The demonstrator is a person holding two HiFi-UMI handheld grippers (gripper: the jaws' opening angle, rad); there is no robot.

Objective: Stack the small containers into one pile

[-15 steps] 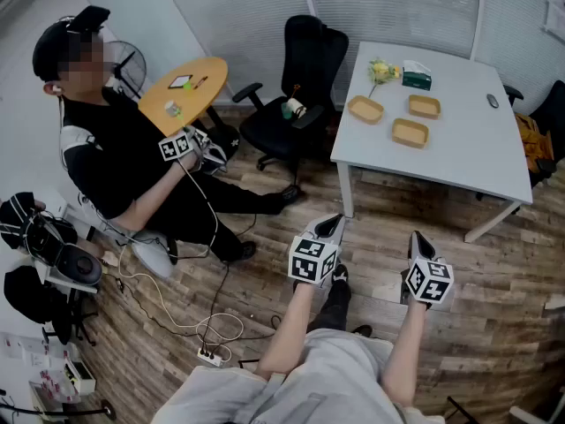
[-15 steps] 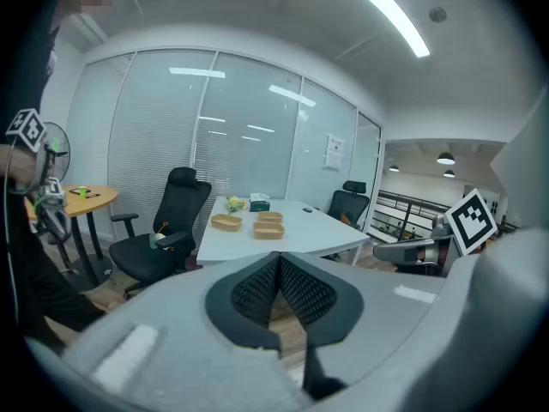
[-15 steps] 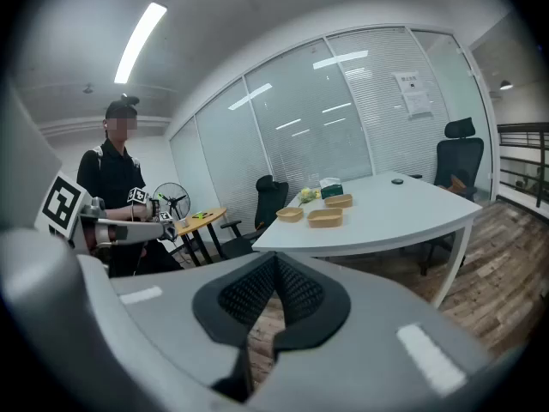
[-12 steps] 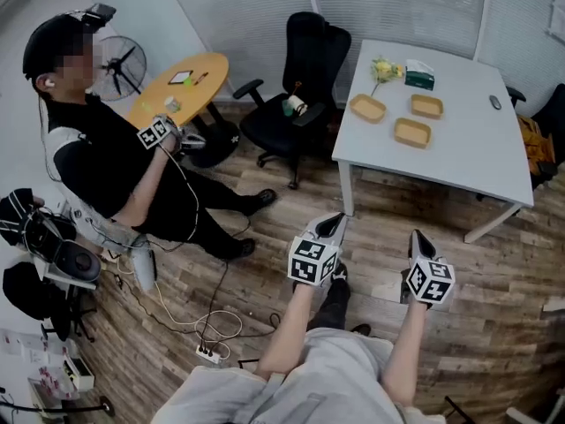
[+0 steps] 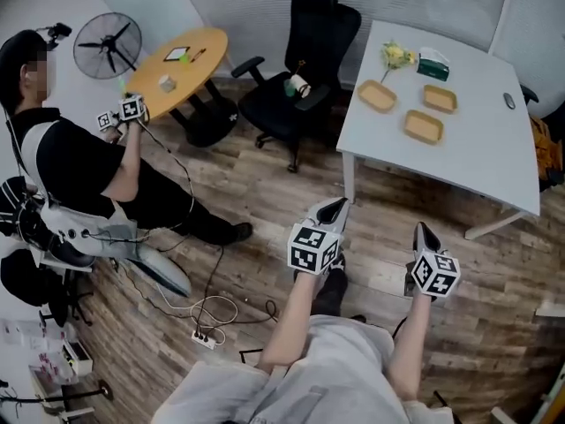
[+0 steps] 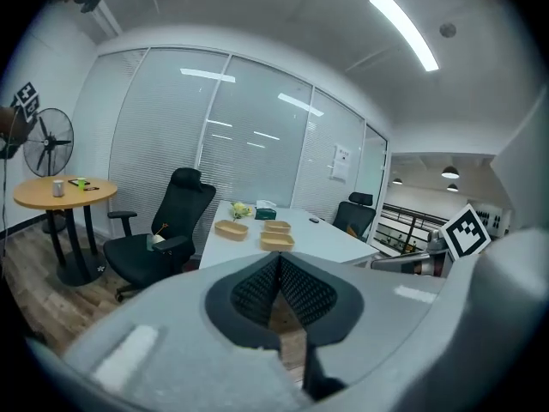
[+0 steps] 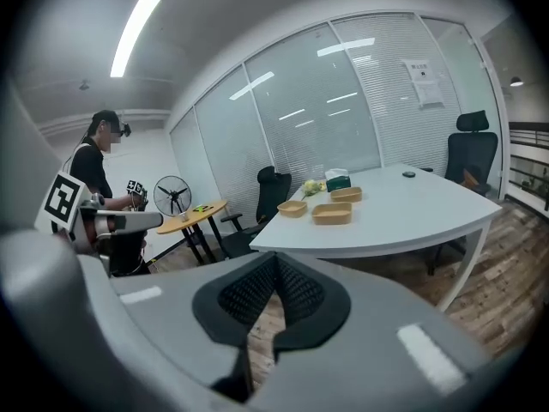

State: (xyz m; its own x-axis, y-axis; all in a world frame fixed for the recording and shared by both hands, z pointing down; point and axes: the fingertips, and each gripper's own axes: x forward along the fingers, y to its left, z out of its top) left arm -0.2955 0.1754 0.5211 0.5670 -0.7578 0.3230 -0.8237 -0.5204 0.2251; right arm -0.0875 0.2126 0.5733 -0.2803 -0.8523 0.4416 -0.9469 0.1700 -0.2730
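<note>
Both grippers hang low in the middle of the frame over the wood floor, well short of the white table. The left gripper has its jaws pressed together with nothing in them, and the right gripper is likewise closed and empty. The three small containers sit apart and unstacked on the white table at upper right, near a green tissue box. A black office chair stands just left of it. Another person stands at far left by a round wooden table.
</note>
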